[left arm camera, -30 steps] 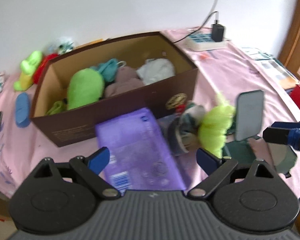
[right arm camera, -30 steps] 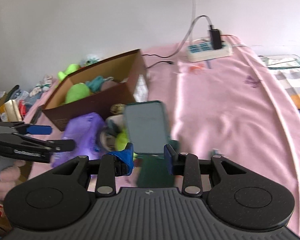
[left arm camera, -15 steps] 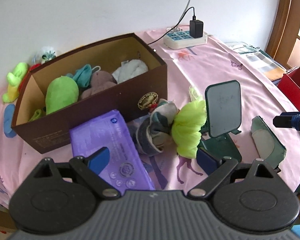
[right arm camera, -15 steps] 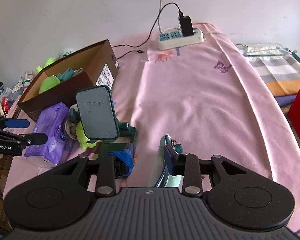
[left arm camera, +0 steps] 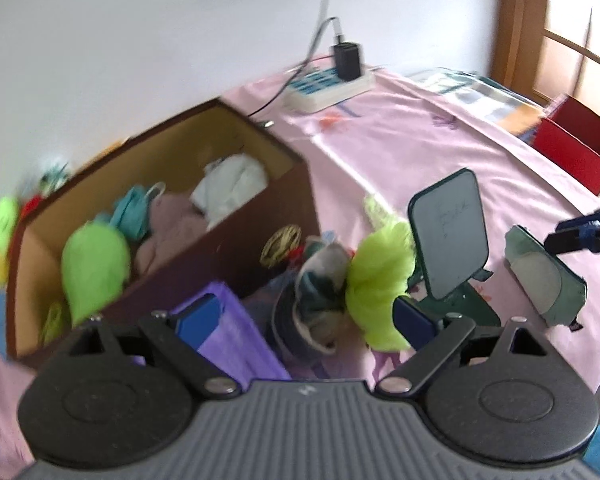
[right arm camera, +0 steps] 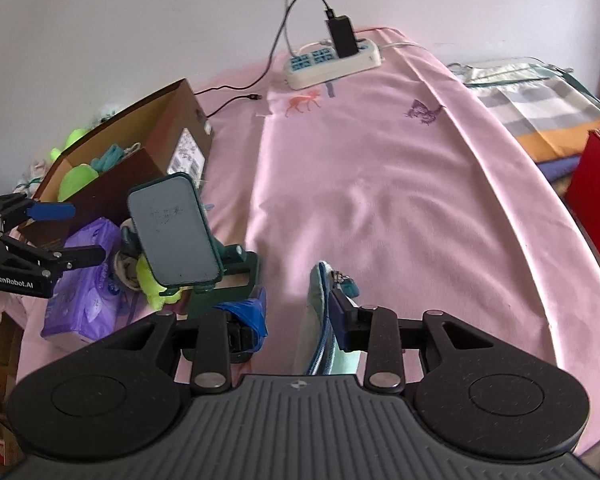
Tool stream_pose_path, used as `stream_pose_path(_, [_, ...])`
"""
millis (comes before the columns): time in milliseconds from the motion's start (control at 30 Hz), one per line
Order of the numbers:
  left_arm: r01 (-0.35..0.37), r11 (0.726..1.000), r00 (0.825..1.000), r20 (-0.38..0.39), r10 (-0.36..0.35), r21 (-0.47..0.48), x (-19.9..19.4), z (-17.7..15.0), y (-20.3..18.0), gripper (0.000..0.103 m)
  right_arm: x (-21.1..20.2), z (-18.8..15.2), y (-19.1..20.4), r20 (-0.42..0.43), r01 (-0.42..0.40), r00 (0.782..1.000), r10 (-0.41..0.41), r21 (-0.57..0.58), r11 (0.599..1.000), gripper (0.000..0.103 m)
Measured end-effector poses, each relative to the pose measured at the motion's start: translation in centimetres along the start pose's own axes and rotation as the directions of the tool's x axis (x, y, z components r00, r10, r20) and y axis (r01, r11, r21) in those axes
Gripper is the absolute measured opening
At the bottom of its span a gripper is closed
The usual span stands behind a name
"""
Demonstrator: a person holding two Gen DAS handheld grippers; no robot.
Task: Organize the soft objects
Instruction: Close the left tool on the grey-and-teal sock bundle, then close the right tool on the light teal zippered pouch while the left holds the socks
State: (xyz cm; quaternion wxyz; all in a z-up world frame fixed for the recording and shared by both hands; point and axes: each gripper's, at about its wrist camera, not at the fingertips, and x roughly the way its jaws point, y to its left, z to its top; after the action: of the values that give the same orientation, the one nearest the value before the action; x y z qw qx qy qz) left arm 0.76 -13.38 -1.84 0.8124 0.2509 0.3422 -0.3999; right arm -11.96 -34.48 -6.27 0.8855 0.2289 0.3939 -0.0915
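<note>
My left gripper is open wide, low over a grey-teal sock bundle and a lime green plush, both lying between its fingers without touching the pads. A purple tissue pack lies under its left finger. The brown cardboard box behind holds a green plush, teal, pink and white soft things. My right gripper is open around the upright edge of a pale green zip pouch, which sits close to the right finger. In the right wrist view the left gripper shows at the left.
A dark green phone stand with a grey panel stands between the plush and the pouch. A power strip with a charger and cable lies at the back. A red box and folded cloths sit at the right on the pink cloth.
The left gripper rolled and shifted right, from over the purple pack to the sock bundle and lime plush. The right gripper moved right from the phone stand to the green pouch.
</note>
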Motion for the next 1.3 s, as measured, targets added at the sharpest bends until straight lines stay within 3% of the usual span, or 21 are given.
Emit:
stream_pose_path(133, [0.058,0.994,0.998,-0.009,-0.057,0.095,1.4,0.8,0.5,0.092,0.2,-0.2,-0.1,-0.007,0.024,1.0,-0.023,0.041,0.999,0.017])
stream_pose_path(267, [0.115,0.976,0.992,-0.066,-0.105,0.186,3.5,0.9,0.6,0.072,0.6,-0.5,-0.1,-0.019,0.045,0.999,-0.044,0.062,0.997,0.017])
stream_pose_path(567, [0.189,0.944,0.977,-0.148,-0.154,0.269,6.6,0.3,1.2,0.077,1.7,-1.0,-0.2,-0.056,0.068,0.997,-0.062,0.107,0.992,0.017])
stream_pose_path(767, [0.222,0.936,0.962,-0.218,-0.164,0.275,8.7,0.0,1.4,0.064,2.5,-1.2,-0.5,-0.076,0.079,0.995,-0.071,0.114,0.99,0.018])
stream_pose_path(967, [0.23,0.934,0.959,-0.229,-0.168,0.274,9.2,-0.4,1.7,0.063,3.1,-1.4,-0.6,-0.1,0.091,0.992,-0.08,0.11,0.99,0.018])
stream_pose_path(1067, [0.224,0.934,0.959,-0.233,-0.16,0.277,9.4,-0.3,1.4,0.057,3.3,-1.5,-0.6,-0.105,0.088,0.992,-0.077,0.107,0.99,0.018])
stream_pose_path(1300, [0.182,0.934,0.969,-0.219,-0.117,0.308,9.2,-0.4,0.4,0.053,3.8,-1.8,-1.1,-0.108,0.08,0.992,-0.066,0.129,0.988,0.018])
